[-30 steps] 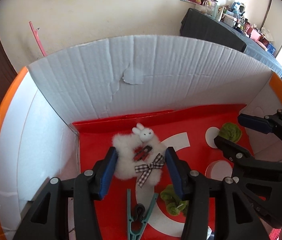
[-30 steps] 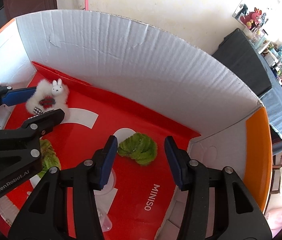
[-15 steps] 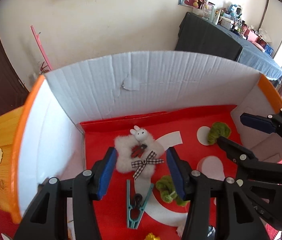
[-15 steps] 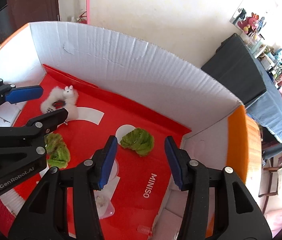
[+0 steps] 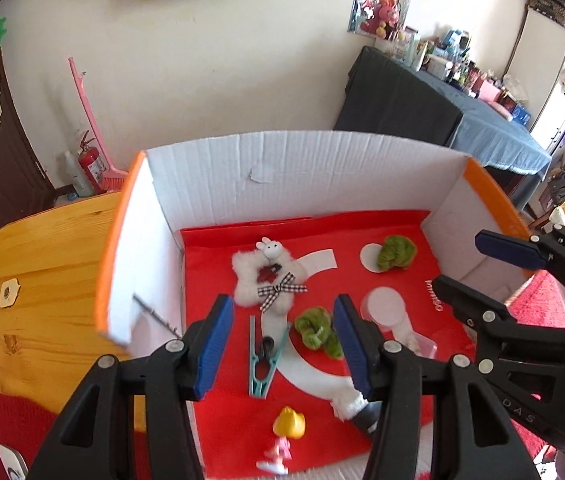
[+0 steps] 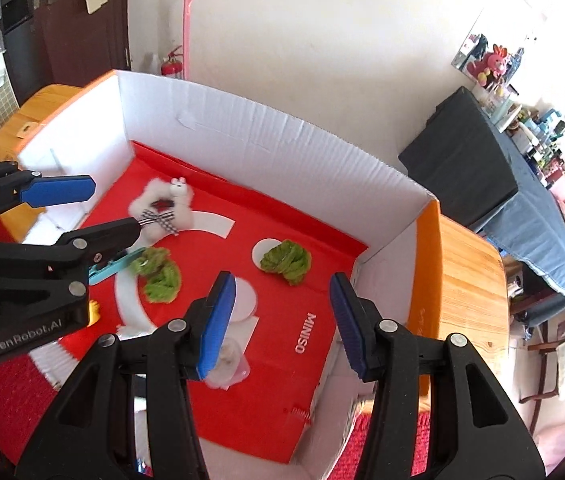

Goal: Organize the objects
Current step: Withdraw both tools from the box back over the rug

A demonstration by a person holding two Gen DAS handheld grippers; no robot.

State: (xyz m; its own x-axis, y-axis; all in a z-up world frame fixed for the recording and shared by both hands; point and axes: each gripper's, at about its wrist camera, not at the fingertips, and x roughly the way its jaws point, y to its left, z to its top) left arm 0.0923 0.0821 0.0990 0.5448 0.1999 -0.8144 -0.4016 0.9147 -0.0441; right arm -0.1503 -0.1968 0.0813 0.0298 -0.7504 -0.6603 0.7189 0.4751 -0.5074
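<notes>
Both grippers, left gripper (image 5: 282,340) and right gripper (image 6: 282,316), are held released and empty above the box (image 5: 322,160); a fluffy rabbit toy (image 5: 266,280) lies inside, easily snagged beside the peg (image 5: 262,360).

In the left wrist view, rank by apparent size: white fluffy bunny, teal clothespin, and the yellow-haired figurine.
1. White fluffy bunny, clearly largest.
2. Teal clothespin.
3. Yellow-haired figurine, smallest, though it looks close to the clothespin and lies nearer the camera, so that order is unsure.
</notes>
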